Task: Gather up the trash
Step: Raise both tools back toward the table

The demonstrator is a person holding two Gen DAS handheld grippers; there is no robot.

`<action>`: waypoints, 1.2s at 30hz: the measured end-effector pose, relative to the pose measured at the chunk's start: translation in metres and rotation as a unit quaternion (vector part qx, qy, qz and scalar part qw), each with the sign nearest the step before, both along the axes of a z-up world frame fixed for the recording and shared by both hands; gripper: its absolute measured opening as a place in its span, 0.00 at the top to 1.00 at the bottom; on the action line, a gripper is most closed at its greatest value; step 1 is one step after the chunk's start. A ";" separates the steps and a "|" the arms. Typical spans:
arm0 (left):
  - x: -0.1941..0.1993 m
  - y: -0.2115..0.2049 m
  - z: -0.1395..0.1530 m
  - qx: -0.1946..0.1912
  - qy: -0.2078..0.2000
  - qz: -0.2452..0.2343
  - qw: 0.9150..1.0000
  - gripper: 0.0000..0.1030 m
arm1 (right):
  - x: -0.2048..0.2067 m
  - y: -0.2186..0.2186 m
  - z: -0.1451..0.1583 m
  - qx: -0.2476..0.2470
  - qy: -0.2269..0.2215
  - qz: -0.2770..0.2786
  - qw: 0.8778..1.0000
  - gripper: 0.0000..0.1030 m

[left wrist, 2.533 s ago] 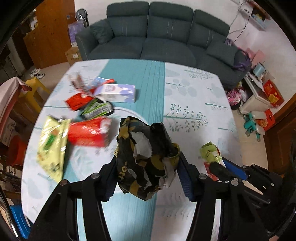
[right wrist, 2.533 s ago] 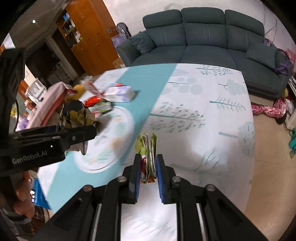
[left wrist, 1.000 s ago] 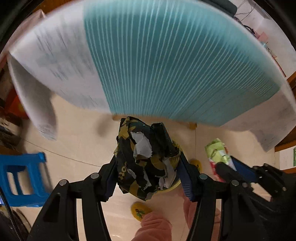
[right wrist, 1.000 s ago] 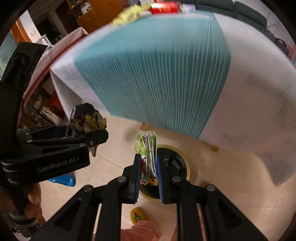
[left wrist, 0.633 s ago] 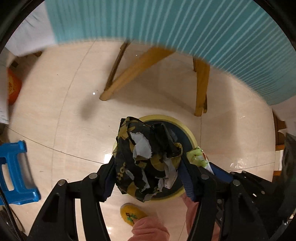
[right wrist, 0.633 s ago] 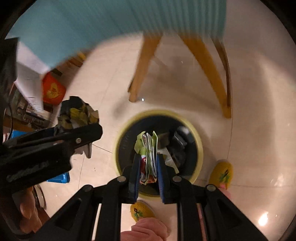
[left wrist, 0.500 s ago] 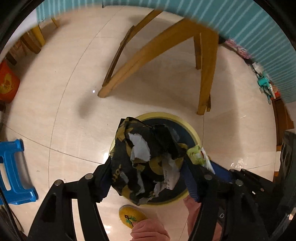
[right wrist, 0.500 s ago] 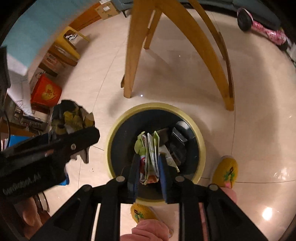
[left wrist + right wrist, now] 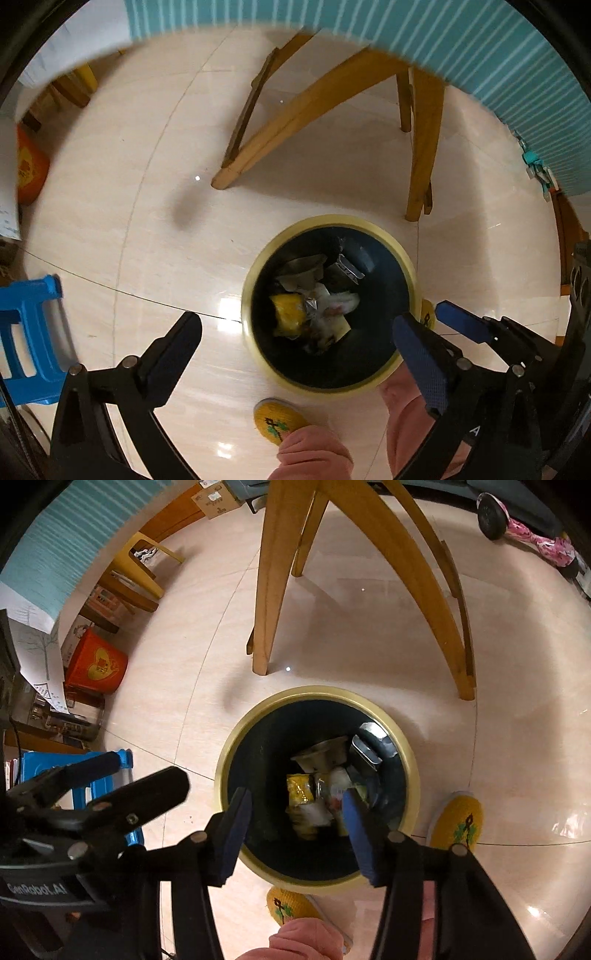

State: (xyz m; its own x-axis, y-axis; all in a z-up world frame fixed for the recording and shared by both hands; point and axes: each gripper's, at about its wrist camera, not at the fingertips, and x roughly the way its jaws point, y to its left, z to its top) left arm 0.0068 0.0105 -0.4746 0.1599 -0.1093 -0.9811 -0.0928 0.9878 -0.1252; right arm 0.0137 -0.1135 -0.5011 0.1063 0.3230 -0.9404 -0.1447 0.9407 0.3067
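Observation:
A dark waste bin with a yellow rim [image 9: 246, 291] [image 9: 221, 764] stands on the tiled floor right under both grippers. Crumpled wrappers [image 9: 291, 314] [image 9: 301, 788] lie inside it, among them a yellow one. My left gripper [image 9: 293, 326] hangs over the bin's near left edge, its jaws opening wide with nothing between the pads. My right gripper [image 9: 295, 801] points into the bin, its jaws opening too, and its blue pads [image 9: 354, 823] press on nothing. Each gripper shows in the other's view: the right gripper [image 9: 458, 323] at the right, the left gripper [image 9: 147, 786] at the left.
Wooden table legs [image 9: 306, 107] [image 9: 267, 590] rise just behind the bin under a teal striped cloth [image 9: 480, 48]. A blue stool [image 9: 26, 332] and an orange bucket [image 9: 96, 664] stand to the left. The person's yellow slippers [image 9: 279, 419] [image 9: 456, 827] and pink trouser legs flank the bin.
Both grippers sank from table height to just above the bin. Their jaws spread, and the black-and-yellow bag and the green-red packet left the pads and now lie in the bin.

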 end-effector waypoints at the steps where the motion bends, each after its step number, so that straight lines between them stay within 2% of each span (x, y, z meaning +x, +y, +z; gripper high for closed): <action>1: -0.002 0.004 0.008 0.001 -0.003 0.000 1.000 0.01 | -0.001 -0.001 0.005 0.000 0.001 -0.002 1.000 0.50; 6: -0.007 0.012 0.053 0.011 -0.016 0.002 1.000 0.01 | -0.006 -0.003 0.038 0.000 -0.003 0.002 1.000 0.50; 9: -0.012 0.015 0.096 0.006 -0.031 0.008 0.999 0.01 | -0.011 -0.004 0.072 0.002 -0.010 0.009 1.000 0.50; 17: -0.019 0.024 0.235 0.015 -0.094 0.000 0.995 0.01 | -0.020 -0.001 0.199 0.029 -0.054 0.036 0.997 0.50; 23: -0.005 0.026 0.329 0.063 -0.145 -0.001 0.987 0.01 | -0.006 0.005 0.295 0.045 -0.115 0.080 0.989 0.50; 27: 0.016 0.026 0.368 0.074 -0.168 0.014 0.983 0.01 | 0.017 0.008 0.344 0.038 -0.165 0.105 0.980 0.50; 30: 0.041 0.026 0.391 0.077 -0.177 0.019 0.981 0.07 | 0.045 0.007 0.378 0.034 -0.203 0.115 0.972 0.50; 36: 0.099 0.036 0.412 0.079 -0.177 0.038 0.980 0.10 | 0.119 0.002 0.434 0.015 -0.266 0.149 0.952 0.50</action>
State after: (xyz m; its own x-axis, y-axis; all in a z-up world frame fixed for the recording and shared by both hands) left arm 0.1057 0.0465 -0.0629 0.4948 0.0654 -0.8665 -0.1454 0.9893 -0.0084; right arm 0.1322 -0.1118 -0.0670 0.4638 0.4398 -0.7690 -0.5465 0.8253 0.1423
